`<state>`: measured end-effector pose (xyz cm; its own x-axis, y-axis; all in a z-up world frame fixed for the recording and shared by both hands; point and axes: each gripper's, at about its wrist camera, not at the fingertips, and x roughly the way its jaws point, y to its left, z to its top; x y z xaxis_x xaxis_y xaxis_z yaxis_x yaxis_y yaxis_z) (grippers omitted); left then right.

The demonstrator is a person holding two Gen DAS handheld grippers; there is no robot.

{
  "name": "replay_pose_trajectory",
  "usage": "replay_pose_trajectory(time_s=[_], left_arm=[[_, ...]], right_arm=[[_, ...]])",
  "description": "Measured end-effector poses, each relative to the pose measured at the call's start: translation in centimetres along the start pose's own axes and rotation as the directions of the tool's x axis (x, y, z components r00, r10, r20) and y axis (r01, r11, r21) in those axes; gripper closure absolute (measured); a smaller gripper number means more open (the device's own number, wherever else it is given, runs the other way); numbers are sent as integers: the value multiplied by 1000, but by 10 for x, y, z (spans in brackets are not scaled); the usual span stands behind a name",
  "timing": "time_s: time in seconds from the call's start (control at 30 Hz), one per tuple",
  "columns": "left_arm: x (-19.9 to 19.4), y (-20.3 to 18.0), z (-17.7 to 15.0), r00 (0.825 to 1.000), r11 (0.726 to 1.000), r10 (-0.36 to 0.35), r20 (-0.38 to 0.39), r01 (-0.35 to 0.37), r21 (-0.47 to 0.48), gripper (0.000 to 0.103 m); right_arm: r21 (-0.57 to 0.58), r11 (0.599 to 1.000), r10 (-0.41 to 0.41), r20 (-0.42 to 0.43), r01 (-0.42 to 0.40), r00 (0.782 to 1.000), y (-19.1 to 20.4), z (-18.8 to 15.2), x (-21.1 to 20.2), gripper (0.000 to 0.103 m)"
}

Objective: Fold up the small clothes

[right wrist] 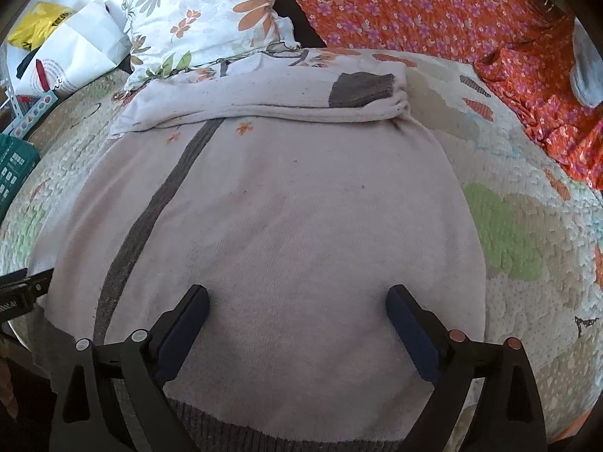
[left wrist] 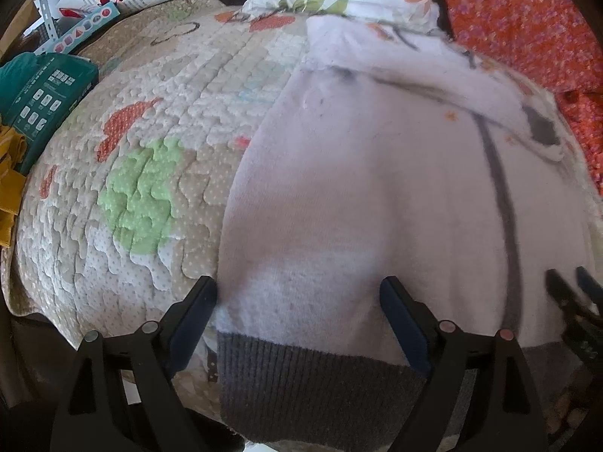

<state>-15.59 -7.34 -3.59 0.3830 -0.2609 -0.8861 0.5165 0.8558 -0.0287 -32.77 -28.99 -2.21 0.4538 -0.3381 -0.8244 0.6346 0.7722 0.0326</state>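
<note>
Grey ribbed hem (left wrist: pixel 301 388) nearest; both claws, left gripper (left wrist: pixel 297 297) and right gripper (right wrist: pixel 297 301), released above pale sweater (right wrist: pixel 282 207). Best pinch hem corners evenly, fold toward sleeves (right wrist: pixel 264 109).

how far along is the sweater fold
Done: the sleeve with its grey cuff lies folded across the top of the pale sweater. In hand: nothing; left gripper and right gripper sit open above the grey hem. Left: folding the body.
</note>
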Motion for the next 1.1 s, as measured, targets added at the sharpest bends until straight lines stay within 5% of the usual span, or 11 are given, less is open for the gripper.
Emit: replay_pose_trajectory(time_s=[0.2, 0.33, 0.4, 0.47, 0.57, 0.7, 0.83, 0.9, 0.93, 1.0, 1.1], left_arm=[[-41, 47, 23, 987, 994, -10, 161, 28, -106, 16], [-32, 104, 29, 994, 955, -46, 100, 73, -286, 16], [-23, 121, 25, 991, 931, -114, 70, 131, -340, 25], [-16, 124, 20, 986, 924, -161, 44, 166, -345, 40], [-6, 115, 15, 973, 918, -232, 14, 224, -327, 41], [1, 102, 12, 959, 911, -285, 0, 271, -313, 41], [4, 93, 13, 924, 876, -381, -1, 361, -321, 41], [5, 88, 14, 904, 857, -428, 2, 406, -317, 41], [6, 85, 14, 880, 834, -475, -1, 449, -322, 41], [9, 82, 10, 838, 791, -545, -8, 511, -337, 41], [9, 80, 4, 822, 776, -570, -7, 535, -335, 41]], right_arm=[[-6, 1000, -4, 63, 5, 998, 2, -7, 0, 0], [-13, 1000, 27, -12, -27, 1000, -2, 2, 1, 3], [67, 995, 80, -8, -80, 997, -17, 11, -10, 18], [167, 975, 136, 58, -144, 989, -42, 18, -26, 21], [276, 953, 99, 117, -129, 988, -79, 18, -42, 21], [442, 881, 165, 49, -169, 985, -126, -2, -27, 29], [510, 799, 326, 79, -319, 942, -144, -21, -25, 31], [531, 739, 444, 79, -415, 892, -142, -28, -19, 31], [544, 704, 500, 78, -457, 863, -139, -32, -13, 31], [541, 694, 519, 81, -475, 851, -134, -32, -13, 31], [546, 666, 563, 79, -509, 823, -127, -32, -11, 31]])
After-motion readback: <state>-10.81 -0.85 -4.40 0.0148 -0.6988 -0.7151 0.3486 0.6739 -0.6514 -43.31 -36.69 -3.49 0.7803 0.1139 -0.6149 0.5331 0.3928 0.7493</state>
